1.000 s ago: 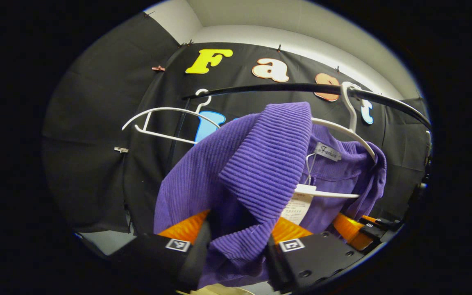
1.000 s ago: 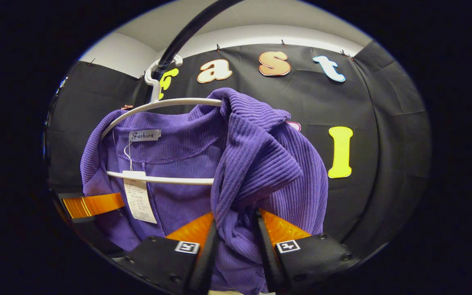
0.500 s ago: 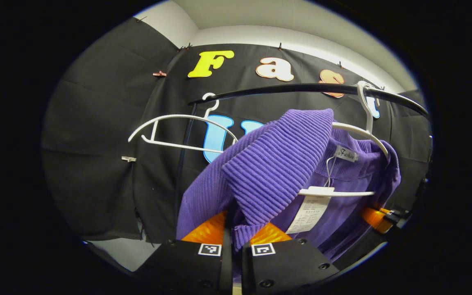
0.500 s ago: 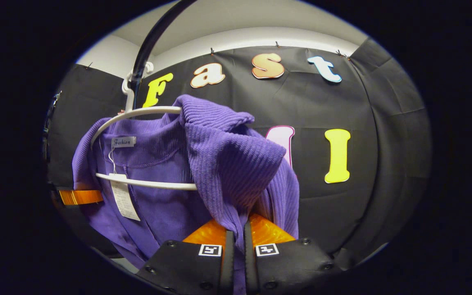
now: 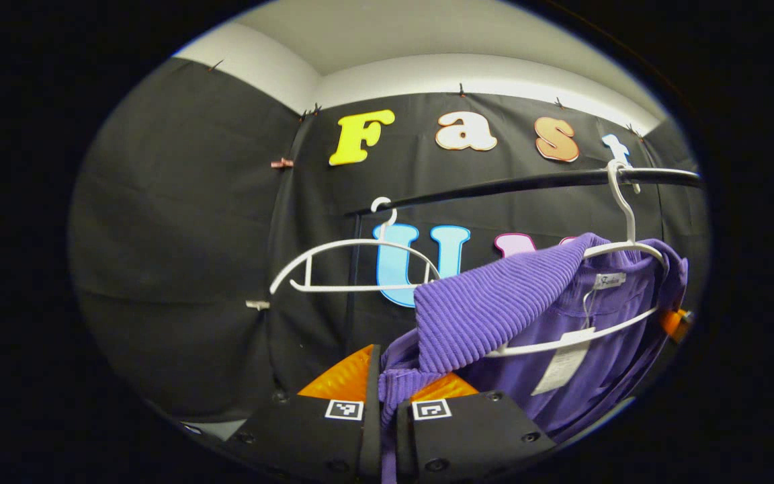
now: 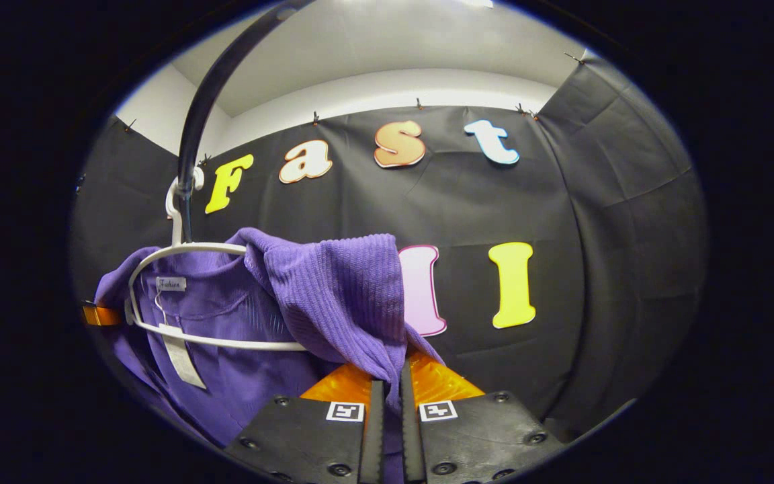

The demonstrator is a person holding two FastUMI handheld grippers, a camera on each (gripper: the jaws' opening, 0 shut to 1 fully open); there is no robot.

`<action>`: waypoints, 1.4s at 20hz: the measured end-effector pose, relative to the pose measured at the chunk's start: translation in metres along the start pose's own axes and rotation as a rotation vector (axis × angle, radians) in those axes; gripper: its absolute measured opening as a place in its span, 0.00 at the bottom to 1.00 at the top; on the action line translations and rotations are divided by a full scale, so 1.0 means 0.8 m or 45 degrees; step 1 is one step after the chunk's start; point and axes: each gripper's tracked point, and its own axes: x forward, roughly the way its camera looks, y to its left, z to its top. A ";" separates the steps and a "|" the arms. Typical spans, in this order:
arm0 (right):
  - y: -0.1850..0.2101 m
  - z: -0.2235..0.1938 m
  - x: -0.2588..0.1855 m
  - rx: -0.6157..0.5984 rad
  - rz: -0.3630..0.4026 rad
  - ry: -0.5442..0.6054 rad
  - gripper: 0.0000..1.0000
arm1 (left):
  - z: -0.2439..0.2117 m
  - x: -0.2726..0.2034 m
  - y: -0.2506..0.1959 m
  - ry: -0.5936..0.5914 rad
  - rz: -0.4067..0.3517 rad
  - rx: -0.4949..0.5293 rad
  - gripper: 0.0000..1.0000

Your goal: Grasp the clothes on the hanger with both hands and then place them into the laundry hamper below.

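**Both grippers pinching the purple garment on its hanger**

Hanging from a white hanger (image 5: 629, 249) on the black rail (image 5: 535, 180), the purple ribbed garment (image 5: 494, 306) sits at the right of the left gripper view. One shoulder is drawn off the hanger end and stretched down toward the camera. The left gripper (image 5: 389, 396) has its fingers pressed together on a bunched fold of that fabric; cloth runs down between them and out below. A paper tag (image 5: 560, 366) dangles from the collar area, across the hanger's lower bar. A second white hanger (image 5: 353, 265), bare, hangs on the same rail further left, apart from the garment.

In the right gripper view the same garment (image 6: 340, 289) is at lower left, the hanger (image 6: 185, 250) hooked over the rail (image 6: 202, 101) that curves up and away. The other shoulder is pulled off the hanger end toward the right gripper (image 6: 390, 393), whose fingers are closed tight on the fabric, with only a thin strip of purple between them. The paper tag (image 6: 177, 356) hangs below the collar. At the far left edge, a small part of the other gripper is just visible against the cloth.
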 end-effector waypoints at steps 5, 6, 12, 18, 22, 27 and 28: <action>-0.023 0.029 0.012 -0.054 -0.085 -0.104 0.15 | 0.040 0.034 0.024 -0.102 0.003 0.041 0.13; -0.022 0.021 0.015 -0.043 -0.079 -0.081 0.15 | 0.042 0.046 0.028 -0.111 0.000 0.047 0.12; -0.014 -0.001 0.034 -0.066 -0.050 -0.026 0.16 | -0.027 0.103 0.040 0.044 -0.046 0.027 0.12; 0.003 -0.074 0.015 -0.122 0.023 0.163 0.16 | -0.109 0.058 -0.026 0.225 -0.192 -0.098 0.12; 0.034 -0.118 -0.027 -0.043 0.104 0.259 0.16 | -0.104 0.005 -0.098 0.227 -0.353 -0.087 0.12; 0.066 -0.111 -0.062 -0.021 0.208 0.306 0.16 | -0.125 -0.031 -0.119 0.358 -0.423 -0.176 0.12; 0.074 -0.111 -0.068 -0.025 0.233 0.319 0.15 | -0.128 -0.037 -0.119 0.376 -0.426 -0.172 0.12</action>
